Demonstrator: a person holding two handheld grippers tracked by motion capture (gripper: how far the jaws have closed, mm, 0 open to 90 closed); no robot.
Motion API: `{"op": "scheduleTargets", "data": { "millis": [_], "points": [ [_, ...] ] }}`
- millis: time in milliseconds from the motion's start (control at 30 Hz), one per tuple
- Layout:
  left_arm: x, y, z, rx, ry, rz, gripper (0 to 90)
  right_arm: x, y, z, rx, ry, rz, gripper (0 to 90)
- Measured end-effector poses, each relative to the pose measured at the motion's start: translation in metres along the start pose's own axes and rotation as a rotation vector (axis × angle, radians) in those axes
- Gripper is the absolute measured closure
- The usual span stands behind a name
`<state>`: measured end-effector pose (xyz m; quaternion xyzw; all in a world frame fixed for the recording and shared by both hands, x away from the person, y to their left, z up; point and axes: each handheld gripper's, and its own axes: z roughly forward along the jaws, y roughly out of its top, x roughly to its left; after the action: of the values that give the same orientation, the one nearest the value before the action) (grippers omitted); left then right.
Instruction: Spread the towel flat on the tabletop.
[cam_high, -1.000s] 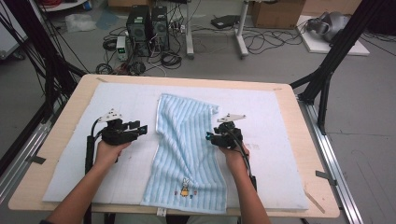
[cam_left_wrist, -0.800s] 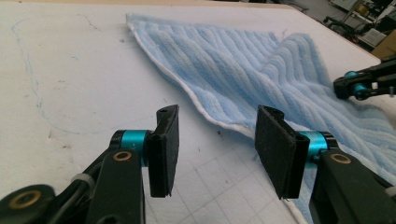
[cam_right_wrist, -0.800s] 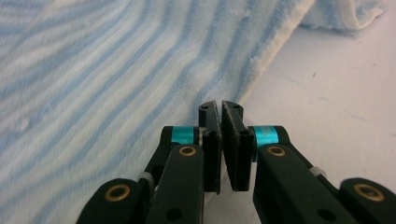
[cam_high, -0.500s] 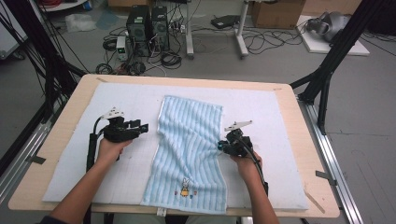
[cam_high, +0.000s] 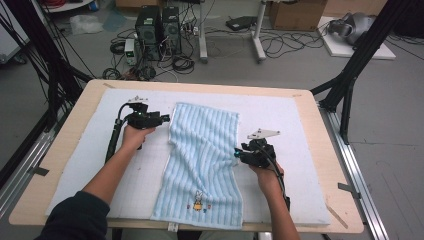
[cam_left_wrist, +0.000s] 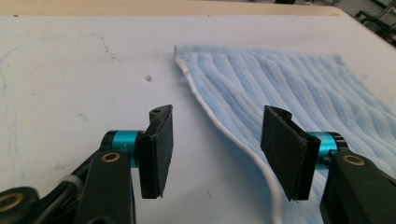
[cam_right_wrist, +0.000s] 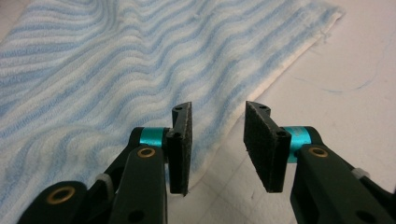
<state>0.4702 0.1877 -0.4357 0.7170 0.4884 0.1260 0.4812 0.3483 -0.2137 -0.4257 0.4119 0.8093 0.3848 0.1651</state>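
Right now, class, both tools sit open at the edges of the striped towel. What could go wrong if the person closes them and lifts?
1. The left tool straddles the towel edge, one pad over bare mat; it might pinch only the thin hem and slip.
2. The right tool also sits at the very edge, so its hold may be shallow.
3. The tools sit at different heights along the towel, so lifting could skew it.

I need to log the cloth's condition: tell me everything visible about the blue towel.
The towel is light blue with white wavy ribbed stripes, looks like soft terry, and has a pale hem. It lies flat and unfolded on the white mat, slightly skewed, rippled mid-length, with a small embroidered figure at its near end. Neither open claw grips it.
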Motion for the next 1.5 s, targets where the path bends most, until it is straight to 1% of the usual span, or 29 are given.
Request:
{"op": "scheduleTargets", "data": {
  "millis": [133,300,333,367,400,433,467,500,567,600,633,667,700,767,800,833,867,900,933,967,1067,1133,1233,1267,1300,1367,1400,1433,1500],
  "points": [
    [-0.001,0.006,0.017,0.03,0.001,0.014,44.3,-0.002,0.0,0.0,-0.01,-0.003,0.005,60.9],
    [-0.011,0.006,0.04,0.08,0.028,0.062,43.8,-0.004,-0.001,-0.001,-0.02,-0.01,0.014,59.4],
    [-0.014,0.005,0.044,0.084,0.034,0.081,44.1,-0.004,-0.001,-0.001,-0.023,-0.011,0.017,59.1],
    [-0.021,0.004,0.048,0.1,0.072,0.159,48.3,-0.005,-0.001,-0.001,-0.022,-0.012,0.022,59.0],
    [-0.021,0.004,0.048,0.1,0.072,0.159,54.3,-0.005,-0.001,-0.001,-0.022,-0.012,0.022,59.0],
    [-0.025,0.003,0.049,0.107,0.105,0.222,54.3,-0.006,-0.001,-0.001,-0.025,-0.014,0.021,58.7],
    [-0.025,0.003,0.048,0.108,0.092,0.249,64.3,-0.006,-0.001,-0.001,-0.026,-0.012,0.021,58.4],
    [-0.023,0.004,0.048,0.107,0.072,0.234,83.4,-0.006,-0.001,-0.001,-0.026,-0.011,0.023,58.5],
    [-0.022,0.004,0.048,0.101,0.084,0.238,86.3,-0.006,-0.001,-0.001,-0.028,-0.011,0.021,58.5],
    [-0.02,0.005,0.047,0.096,0.131,0.24,86.3,-0.006,-0.001,0.0,-0.03,-0.01,0.022,58.5],
    [-0.015,0.006,0.046,0.084,0.163,0.22,86.6,-0.006,0.0,0.001,-0.031,-0.011,0.025,58.5],
    [-0.011,0.006,0.045,0.075,0.182,0.19,86.6,-0.006,0.0,0.001,-0.031,-0.011,0.025,58.5],
    [0.0,0.007,0.042,0.05,0.165,0.075,86.3,-0.007,0.0,0.004,-0.037,-0.019,0.026,58.9],
    [0.001,0.007,0.042,0.046,0.153,0.073,84.7,-0.011,0.001,0.008,-0.056,-0.024,0.036,59.5],
    [-0.001,0.008,0.04,0.043,0.164,0.118,81.6,-0.014,0.002,0.01,-0.056,-0.028,0.049,59.5],
    [0.0,0.008,0.04,0.044,0.158,0.104,73.1,-0.017,0.004,0.013,-0.062,-0.036,0.056,59.6],
    [0.001,0.008,0.039,0.043,0.128,0.067,66.2,-0.02,0.006,0.016,-0.067,-0.039,0.068,59.5],
    [0.001,0.008,0.039,0.043,0.128,0.067,61.7,-0.02,0.006,0.016,-0.067,-0.039,0.068,59.5],
    [0.002,0.008,0.039,0.049,0.117,0.053,56.7,-0.029,0.013,0.024,-0.08,-0.05,0.099,59.4],
    [0.002,0.008,0.037,0.068,0.104,0.059,53.4,-0.032,0.017,0.028,-0.081,-0.054,0.108,59.0],
    [0.002,0.008,0.034,0.07,0.092,0.057,50.9,-0.04,0.029,0.043,-0.066,-0.061,0.119,56.5],
    [0.002,0.009,0.03,0.065,0.077,0.036,50.7,-0.042,0.04,0.055,-0.066,-0.059,0.129,54.8],
    [-0.001,0.005,0.028,0.081,0.055,0.043,52.6,-0.042,0.052,0.073,-0.037,-0.06,0.143,54.3],
    [-0.001,0.005,0.028,0.081,0.055,0.043,52.6,-0.042,0.052,0.073,-0.037,-0.06,0.143,54.3],
    [-0.002,0.005,0.028,0.084,0.057,0.046,52.6,-0.043,0.058,0.087,-0.008,-0.058,0.144,57.5],
    [-0.003,0.003,0.026,0.084,0.06,0.047,52.6,-0.04,0.061,0.099,0.046,-0.076,0.117,68.0],
    [-0.003,0.003,0.026,0.084,0.06,0.047,52.5,-0.04,0.061,0.099,0.046,-0.076,0.117,68.0],
    [-0.003,0.003,0.025,0.088,0.06,0.052,52.5,-0.039,0.063,0.1,0.045,-0.097,0.098,81.2],
    [-0.003,0.003,0.024,0.091,0.061,0.045,52.5,-0.04,0.069,0.103,0.067,-0.09,0.08,85.3]
  ]
}}
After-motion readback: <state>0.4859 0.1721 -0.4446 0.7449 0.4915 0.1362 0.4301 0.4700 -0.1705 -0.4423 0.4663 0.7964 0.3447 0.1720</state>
